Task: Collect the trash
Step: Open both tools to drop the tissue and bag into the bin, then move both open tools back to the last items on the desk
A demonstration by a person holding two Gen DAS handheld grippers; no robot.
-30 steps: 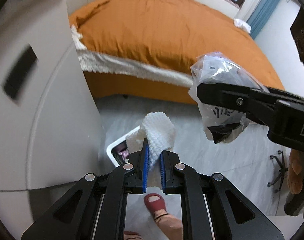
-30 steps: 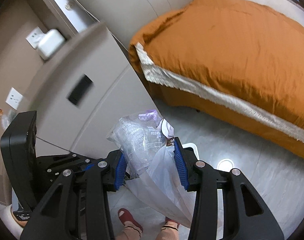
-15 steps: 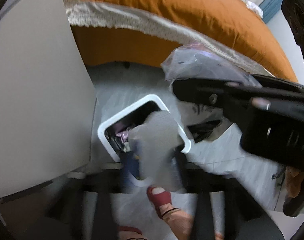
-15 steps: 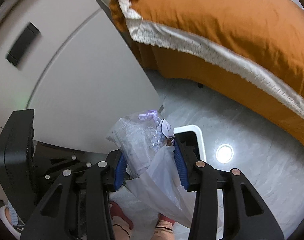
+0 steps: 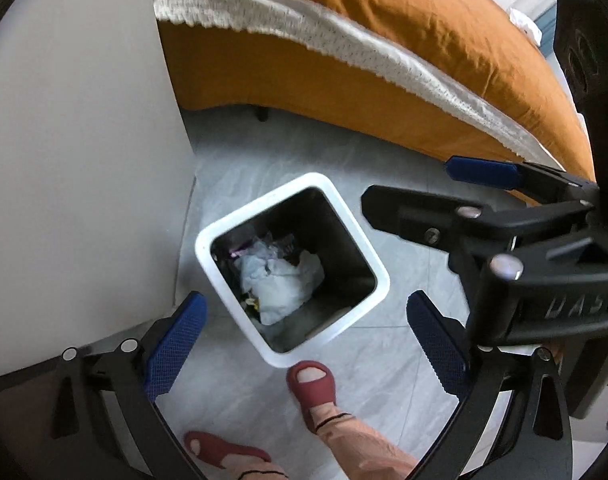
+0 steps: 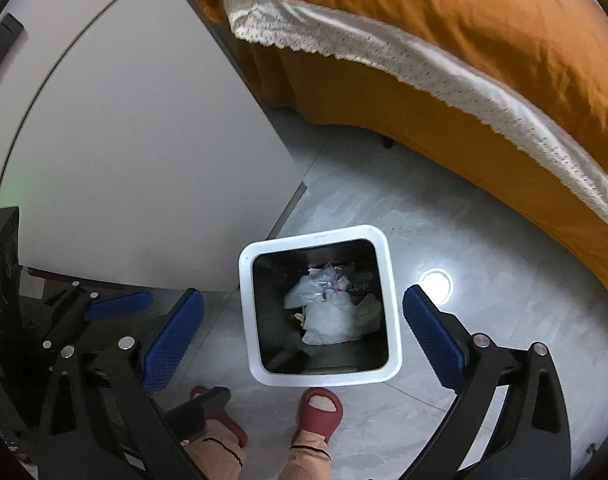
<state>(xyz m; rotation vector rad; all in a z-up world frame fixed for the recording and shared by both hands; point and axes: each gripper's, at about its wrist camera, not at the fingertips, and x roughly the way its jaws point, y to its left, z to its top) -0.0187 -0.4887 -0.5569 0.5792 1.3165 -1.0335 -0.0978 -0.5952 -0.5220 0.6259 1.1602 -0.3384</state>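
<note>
The left black plastic two-finger gripper point(image 5: 304, 340) has angular matte arms, each finger faced with a blue cross-hatched rubber pad point(image 5: 175, 350). Round silver rivets point(image 5: 128, 345) sit at the linkage pivots. The right black plastic two-finger gripper point(image 6: 303, 332) is built the same, with blue textured pads point(image 6: 434, 338) and silver pivot rivets point(image 6: 481, 340); seen from the left camera, its body carries pale raised lettering, partly cut off, reading "DAS". The person's bare-skinned feet wear dark red rubber open-toe slippers point(image 6: 319, 408), a thin dark line crossing each ankle.
</note>
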